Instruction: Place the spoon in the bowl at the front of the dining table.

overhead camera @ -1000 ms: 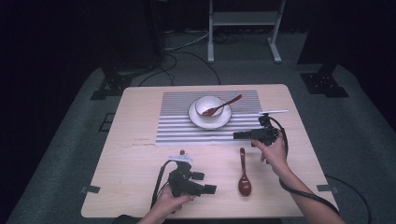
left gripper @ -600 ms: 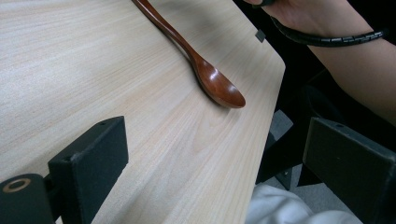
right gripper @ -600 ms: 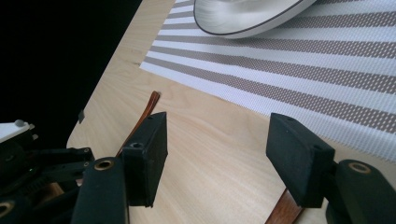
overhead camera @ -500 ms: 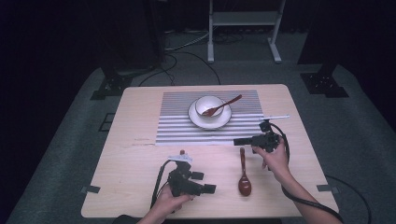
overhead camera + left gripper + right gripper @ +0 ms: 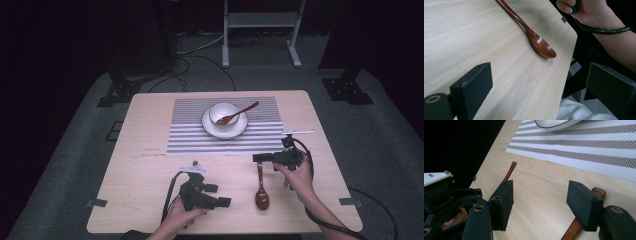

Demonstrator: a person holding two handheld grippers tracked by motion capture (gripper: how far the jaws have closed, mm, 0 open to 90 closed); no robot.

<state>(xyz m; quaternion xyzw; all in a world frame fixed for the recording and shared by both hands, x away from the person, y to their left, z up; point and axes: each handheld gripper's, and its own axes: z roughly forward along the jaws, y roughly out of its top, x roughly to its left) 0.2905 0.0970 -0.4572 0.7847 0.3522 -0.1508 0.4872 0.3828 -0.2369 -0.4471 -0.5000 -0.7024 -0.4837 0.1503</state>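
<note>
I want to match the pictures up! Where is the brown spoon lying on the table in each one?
High view: spoon, front of table, beside the right hand.
Left gripper view: upper middle, slanting.
Right gripper view: lower right, behind a finger, handle tip at.
Shared landmark: the pale wooden table under it.

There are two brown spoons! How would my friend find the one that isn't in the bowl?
Start at the wooden table and find the striped mat in its far half. Come toward the near edge from the mat's right part: the spoon on the table lies on bare wood, just beside the right gripper. Unlike the spoon in the bowl, it lies flat with its scoop pointing at the person.
</note>
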